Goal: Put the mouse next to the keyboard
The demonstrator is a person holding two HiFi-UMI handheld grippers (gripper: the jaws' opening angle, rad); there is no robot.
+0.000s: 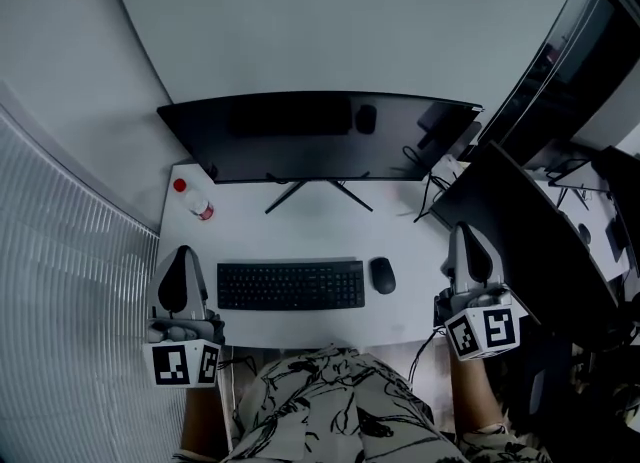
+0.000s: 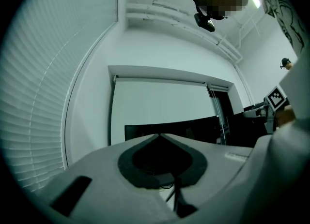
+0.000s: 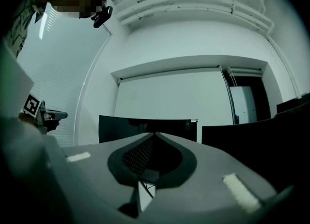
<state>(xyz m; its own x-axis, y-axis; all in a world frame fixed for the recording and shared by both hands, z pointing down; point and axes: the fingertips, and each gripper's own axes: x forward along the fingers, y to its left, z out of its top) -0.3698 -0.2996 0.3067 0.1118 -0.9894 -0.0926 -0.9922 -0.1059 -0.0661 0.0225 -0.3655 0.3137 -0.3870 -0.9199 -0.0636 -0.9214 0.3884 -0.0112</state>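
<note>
In the head view, the mouse (image 1: pixel 382 275) sits on the table (image 1: pixel 400 236), just beside the right end of the keyboard (image 1: pixel 290 285). They are close but not touching. So the job looks done already. The left gripper (image 1: pixel 183 251) is at the near left edge of the table, left of the keyboard. The right gripper (image 1: pixel 463 229) is at the near right edge, to the right of the mouse and a bit apart from it. A monitor (image 1: pixel 320 136) stands at the far side, and a bottle (image 1: pixel 196 202) lies at the far left.

In the left gripper view, the left gripper (image 2: pixel 158 135) points up and away from the table. Its fingers (image 2: pixel 97 167) are pressed together at the tips with nothing between them. The dark monitor (image 2: pixel 193 125) shows far behind.

In the right gripper view, the right gripper (image 3: pixel 154 134) has its fingers (image 3: pixel 227 167) shut tight too, and they hold nothing. The monitor (image 3: pixel 145 123) is beyond the tips.

To do this part well, I think both grippers should keep off the mouse. The right one is the nearer of the two, so it must not swing left and bump the mouse away from the keyboard. If the mouse needed a nudge, those fingers would have to open first and come down gently over its sides.
</note>
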